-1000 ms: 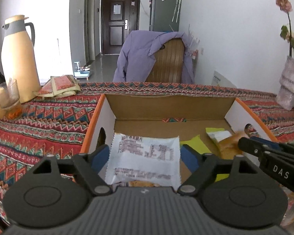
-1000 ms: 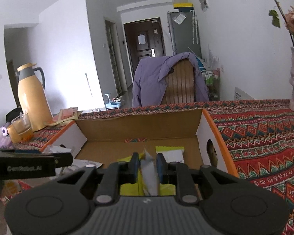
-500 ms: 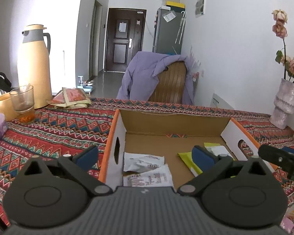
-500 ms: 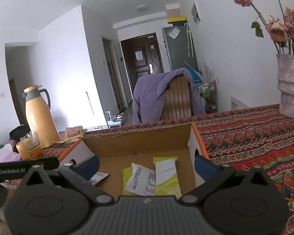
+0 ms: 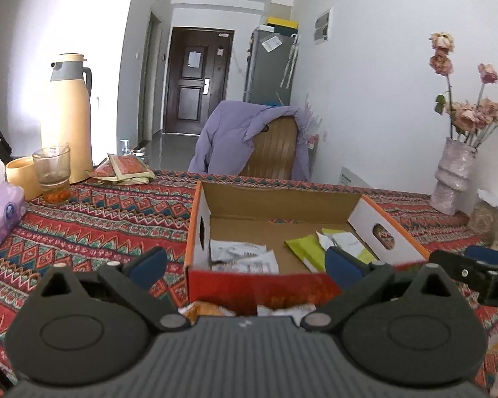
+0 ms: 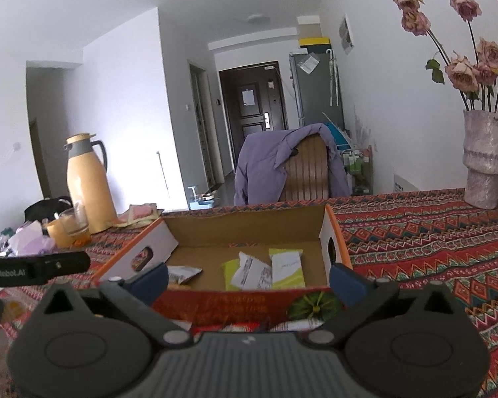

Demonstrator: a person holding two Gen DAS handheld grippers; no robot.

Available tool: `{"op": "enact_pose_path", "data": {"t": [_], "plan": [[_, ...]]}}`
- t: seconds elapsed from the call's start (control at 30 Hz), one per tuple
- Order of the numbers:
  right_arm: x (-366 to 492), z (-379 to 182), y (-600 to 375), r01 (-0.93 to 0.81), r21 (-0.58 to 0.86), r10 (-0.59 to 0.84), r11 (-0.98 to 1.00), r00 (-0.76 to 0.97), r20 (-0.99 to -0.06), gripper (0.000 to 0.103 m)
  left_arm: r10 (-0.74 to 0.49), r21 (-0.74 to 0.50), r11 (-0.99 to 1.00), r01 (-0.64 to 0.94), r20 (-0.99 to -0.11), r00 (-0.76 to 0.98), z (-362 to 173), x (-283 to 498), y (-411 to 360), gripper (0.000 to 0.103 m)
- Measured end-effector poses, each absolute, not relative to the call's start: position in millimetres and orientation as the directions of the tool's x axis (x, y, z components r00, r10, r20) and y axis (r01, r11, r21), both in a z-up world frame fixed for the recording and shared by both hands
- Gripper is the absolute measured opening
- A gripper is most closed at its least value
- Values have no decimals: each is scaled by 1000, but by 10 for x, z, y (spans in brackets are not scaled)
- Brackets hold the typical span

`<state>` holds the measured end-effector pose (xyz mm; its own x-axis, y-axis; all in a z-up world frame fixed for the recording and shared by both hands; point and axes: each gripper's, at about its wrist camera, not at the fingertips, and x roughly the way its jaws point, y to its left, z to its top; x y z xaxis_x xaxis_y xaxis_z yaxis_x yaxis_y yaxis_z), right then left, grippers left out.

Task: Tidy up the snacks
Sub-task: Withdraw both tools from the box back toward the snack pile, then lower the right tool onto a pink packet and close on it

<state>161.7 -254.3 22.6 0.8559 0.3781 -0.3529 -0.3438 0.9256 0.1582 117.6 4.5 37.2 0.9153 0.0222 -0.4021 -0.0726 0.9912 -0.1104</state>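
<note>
Both my grippers are released and empty: the left gripper and the right gripper each have their jaws spread wide, with nothing between the pads. Their jaws have just been opening, and the packets now lie in the box, free of the jaws.

Nearest to me, just under the left gripper's body, loose snack wrappers peek out in front of the box's red front wall; I judge these are the next pick. To do it well I would tip one gripper down, straddle a single packet by its flat faces, and close gently so the contents don't get crushed.

Just ahead of both grippers sits the cardboard box, open-topped, orange-edged, with oval handle holes in its white side walls. Inside, toward the left gripper's side, white printed packets lie flat and overlapping. Toward the right gripper's side, lime-green packets lie side by side with a white one slanted across them. The middle of the floor is bare, so that is where I would set the next packet.
</note>
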Motion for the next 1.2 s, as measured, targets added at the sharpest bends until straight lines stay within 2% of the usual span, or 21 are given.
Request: {"op": "enact_pose_path", "data": {"t": [0.2,0.67,1.07,1.2], "plan": [[1304,127,-2529,-371,84,374,925,848,-376,103,4,-97,994,-51,-431,902,183,864,74,103],[822,-211,-2479,-402,80,393,912,803,-448,103,-5,-118,991,-62,-495,869,-181,494,209,103],[772,-341,-2723,-314,31,291,949,832,-472,103,-3,-129,989,-71,-499,867,-341,447,243,103],[927,-378,-2828,-287,-13,240,958,824,-513,103,-1,-131,989,-74,-500,866,-350,454,249,103]]}}
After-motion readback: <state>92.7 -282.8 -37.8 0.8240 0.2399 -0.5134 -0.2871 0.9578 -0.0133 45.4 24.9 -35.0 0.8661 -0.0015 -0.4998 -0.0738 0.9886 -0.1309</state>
